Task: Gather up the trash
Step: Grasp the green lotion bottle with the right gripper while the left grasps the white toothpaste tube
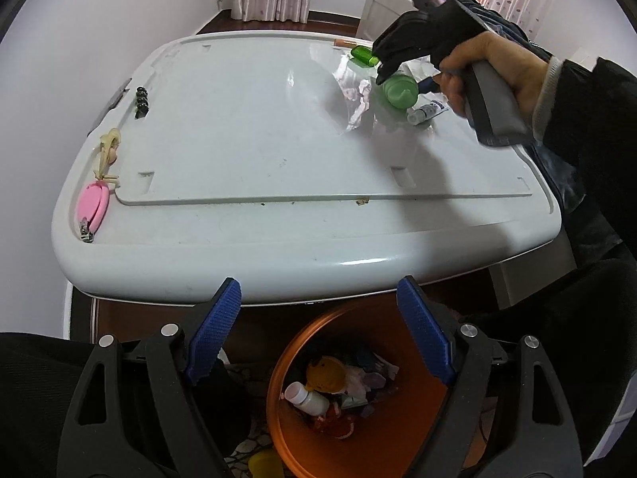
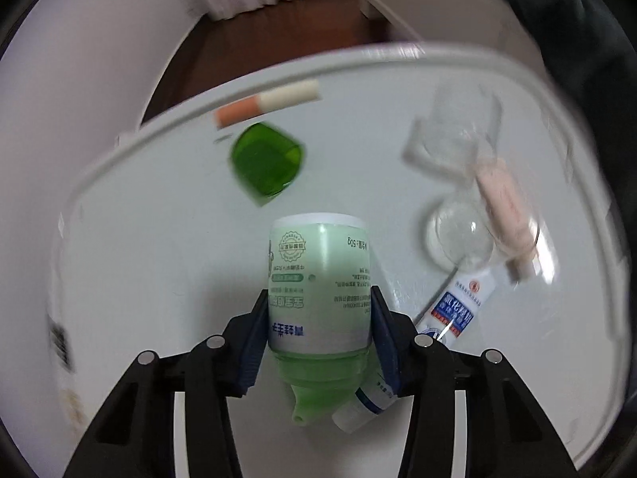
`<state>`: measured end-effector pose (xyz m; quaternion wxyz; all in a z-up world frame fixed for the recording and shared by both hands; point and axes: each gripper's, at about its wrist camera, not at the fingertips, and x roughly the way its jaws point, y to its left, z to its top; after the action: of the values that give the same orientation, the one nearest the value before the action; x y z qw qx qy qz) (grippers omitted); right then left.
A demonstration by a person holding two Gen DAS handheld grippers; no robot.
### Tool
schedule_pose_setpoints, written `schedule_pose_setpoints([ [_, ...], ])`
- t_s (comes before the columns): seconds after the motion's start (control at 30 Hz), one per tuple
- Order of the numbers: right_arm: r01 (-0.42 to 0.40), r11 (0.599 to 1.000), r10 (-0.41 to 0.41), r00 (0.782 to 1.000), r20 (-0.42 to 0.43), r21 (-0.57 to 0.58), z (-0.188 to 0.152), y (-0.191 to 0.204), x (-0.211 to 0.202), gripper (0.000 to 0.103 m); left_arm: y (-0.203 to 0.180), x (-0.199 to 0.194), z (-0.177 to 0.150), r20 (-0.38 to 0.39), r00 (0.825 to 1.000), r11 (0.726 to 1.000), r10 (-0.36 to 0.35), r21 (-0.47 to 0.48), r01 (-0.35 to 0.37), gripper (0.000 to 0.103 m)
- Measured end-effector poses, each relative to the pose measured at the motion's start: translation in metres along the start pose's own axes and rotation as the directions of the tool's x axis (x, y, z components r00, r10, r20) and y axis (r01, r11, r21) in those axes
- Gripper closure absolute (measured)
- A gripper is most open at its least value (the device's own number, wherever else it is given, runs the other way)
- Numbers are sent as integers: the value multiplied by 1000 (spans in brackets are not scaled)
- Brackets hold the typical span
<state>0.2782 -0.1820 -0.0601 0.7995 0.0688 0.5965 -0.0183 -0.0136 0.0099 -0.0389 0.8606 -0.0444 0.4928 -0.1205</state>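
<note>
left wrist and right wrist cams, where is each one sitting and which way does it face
Left wrist: low at the near edge of the white table, above the orange bin; open left gripper and the right hand show.
Right wrist: above the table's far corner, angled down; right gripper clamps the green bottle.
Shared: bottle, green cap, white tube.

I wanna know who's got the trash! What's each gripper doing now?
Left gripper: open, empty.
Right gripper: shut on the pale green plastic bottle.

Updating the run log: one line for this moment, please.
right tool: shut on green bottle | left tool: open, above orange bin | table: trash remains
</note>
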Motion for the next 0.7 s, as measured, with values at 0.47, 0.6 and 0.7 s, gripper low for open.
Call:
schedule_pose_setpoints([
  [0.47, -205, 967, 147, 933, 327, 149, -106, -177, -145, 56, -100, 48, 118, 73, 991, 948, -108, 308, 80, 24],
  [0.6, -273, 934, 174, 911, 374, 229, -133, -213, -146, 56, -136, 98, 152, 4, 992, 892, -129, 438, 114, 24],
  [0.7, -285, 927, 177, 905, 387, 243, -144, -224, -147, 56, -142, 129, 164, -57, 991, 870, -119, 476, 131, 24],
])
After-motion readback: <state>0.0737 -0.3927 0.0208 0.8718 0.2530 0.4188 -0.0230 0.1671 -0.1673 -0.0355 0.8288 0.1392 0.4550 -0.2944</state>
